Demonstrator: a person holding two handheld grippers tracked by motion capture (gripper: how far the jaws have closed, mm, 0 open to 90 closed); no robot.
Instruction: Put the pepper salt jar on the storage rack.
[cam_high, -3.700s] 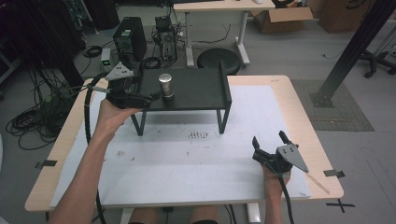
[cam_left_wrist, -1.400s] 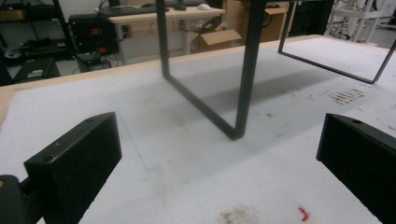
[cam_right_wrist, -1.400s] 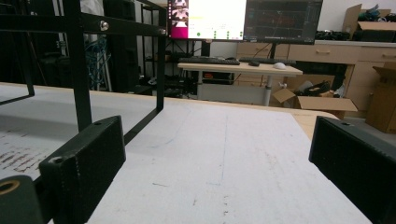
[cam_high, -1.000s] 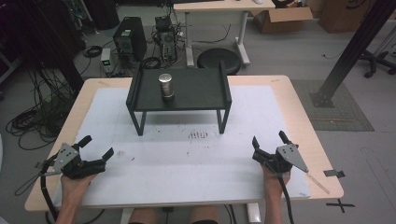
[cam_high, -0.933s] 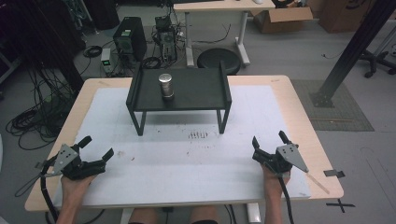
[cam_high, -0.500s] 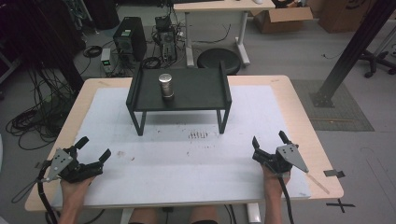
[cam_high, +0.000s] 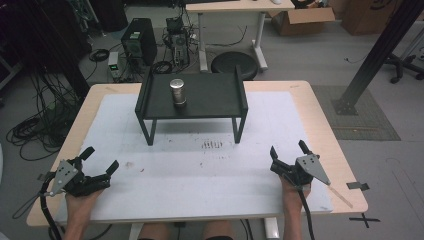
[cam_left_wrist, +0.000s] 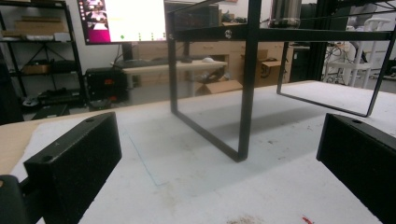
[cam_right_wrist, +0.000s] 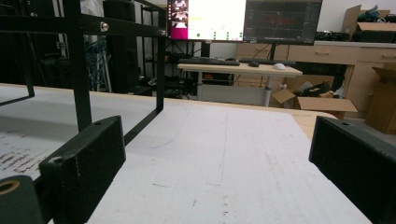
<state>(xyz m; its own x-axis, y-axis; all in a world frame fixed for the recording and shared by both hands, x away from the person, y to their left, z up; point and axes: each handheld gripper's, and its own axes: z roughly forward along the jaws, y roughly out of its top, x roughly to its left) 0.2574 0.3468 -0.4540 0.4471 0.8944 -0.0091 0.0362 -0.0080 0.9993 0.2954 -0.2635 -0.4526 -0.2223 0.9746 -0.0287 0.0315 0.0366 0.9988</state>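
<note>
**Both grippers parked at the near corners, metal can standing on the black rack**

Nearest the person, two hands rest on the tabletop's near edge. The left gripper (cam_high: 100, 172) sits at the near left corner and the right gripper (cam_high: 289, 154) at the near right corner. Each has its jaws spread wide with nothing between them, both pointing toward the far side. That looks like a resting position, clear of the working area.

Between them lies a bare stretch of the white mat (cam_high: 200, 175), marked with a few scuffs and a small dark smudge near its middle.

Farther on, toward the far edge and centred, stands a black rack (cam_high: 210, 97) on thin legs, with raised rims at its left and right ends. A metal can (cam_high: 177, 91) stands upright on its top, left of centre and well apart from both grippers. The rims probably keep it from sliding off sideways, and would block a reach from either end; the front is open.

Past the table, on the floor, are a computer tower (cam_high: 136, 35), tangled cables and another desk (cam_high: 235, 6).
</note>
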